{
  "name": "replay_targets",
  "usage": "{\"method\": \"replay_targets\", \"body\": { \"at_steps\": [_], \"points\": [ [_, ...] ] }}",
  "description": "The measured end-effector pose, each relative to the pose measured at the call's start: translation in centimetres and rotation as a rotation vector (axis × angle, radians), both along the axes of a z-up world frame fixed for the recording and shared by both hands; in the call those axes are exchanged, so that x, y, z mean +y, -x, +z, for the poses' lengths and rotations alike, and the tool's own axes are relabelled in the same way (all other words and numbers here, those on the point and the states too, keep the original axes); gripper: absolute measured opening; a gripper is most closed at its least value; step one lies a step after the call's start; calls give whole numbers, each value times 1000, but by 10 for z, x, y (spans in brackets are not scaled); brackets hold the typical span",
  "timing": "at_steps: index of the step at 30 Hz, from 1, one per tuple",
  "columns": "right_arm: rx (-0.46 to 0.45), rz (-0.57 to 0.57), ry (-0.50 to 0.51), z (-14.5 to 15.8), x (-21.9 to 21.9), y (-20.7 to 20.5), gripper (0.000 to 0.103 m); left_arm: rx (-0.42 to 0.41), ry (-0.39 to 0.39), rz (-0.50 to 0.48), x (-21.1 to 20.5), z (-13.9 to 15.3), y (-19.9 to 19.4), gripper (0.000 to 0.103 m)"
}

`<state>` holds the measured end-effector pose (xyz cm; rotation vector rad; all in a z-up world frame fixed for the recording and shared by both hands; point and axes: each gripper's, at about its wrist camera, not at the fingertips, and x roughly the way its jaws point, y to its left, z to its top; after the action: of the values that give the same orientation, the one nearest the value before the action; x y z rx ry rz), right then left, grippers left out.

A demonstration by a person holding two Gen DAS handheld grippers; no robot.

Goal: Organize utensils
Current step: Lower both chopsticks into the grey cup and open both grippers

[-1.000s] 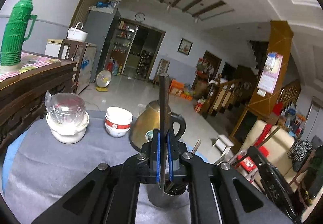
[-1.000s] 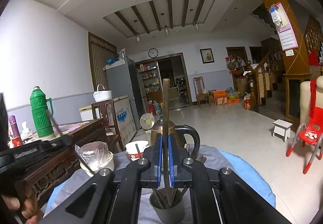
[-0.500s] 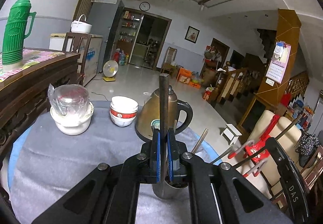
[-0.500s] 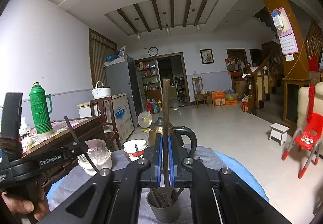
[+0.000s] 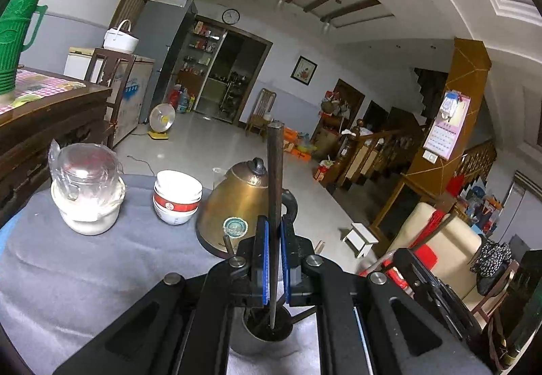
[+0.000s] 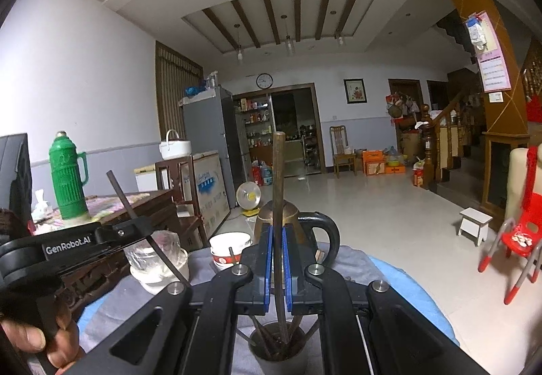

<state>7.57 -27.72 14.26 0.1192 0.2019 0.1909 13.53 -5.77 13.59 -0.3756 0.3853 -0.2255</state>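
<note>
Both wrist views close above metal cup (image 5: 267,337) (image 6: 279,354); facing room; sharing kettle (image 5: 242,205) (image 6: 288,226).

dark chopstick (image 5: 273,202) | upright, tip in cup | metal cup (image 6: 283,353) | holds several chopsticks

You have a grey cloth (image 5: 84,277) covering the round table, with a blue layer (image 6: 406,287) showing at its edge. On it stand a brass kettle (image 5: 237,205) with a black handle, a stack of white bowls (image 5: 176,199) banded in red just left of the kettle, and a white pot (image 5: 88,202) topped with a clear wrapped lid further left. Your green thermos (image 6: 66,178) stands upright on the dark wooden sideboard (image 5: 50,124). Across the tiled floor you have a small fan (image 6: 249,197), a white stool (image 6: 474,226), a red chair (image 6: 521,239) and a grey refrigerator (image 6: 206,138). A round clock (image 6: 264,81) hangs above the doorway.
</note>
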Motion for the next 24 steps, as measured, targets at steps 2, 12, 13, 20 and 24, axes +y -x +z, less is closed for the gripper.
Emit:
{"method": "replay_targets", "body": {
  "at_steps": [2,12,13,20,24],
  "points": [
    [26,4,4,-9,1,-12,6,12,-13,1,-3,-7,-9,7],
    [153,25,14,-51,-4,-43,6,118,-85,-12,-19,-45,-41,7],
    [167,29,17,-54,-4,-45,6,130,-90,-12,-20,-48,-42,7],
    [246,66,48,-66,-4,-50,9,216,-109,-24,-24,-63,-43,36],
    [207,23,54,-49,-9,-34,51,192,-92,-6,-12,-48,-27,50]
  ]
}}
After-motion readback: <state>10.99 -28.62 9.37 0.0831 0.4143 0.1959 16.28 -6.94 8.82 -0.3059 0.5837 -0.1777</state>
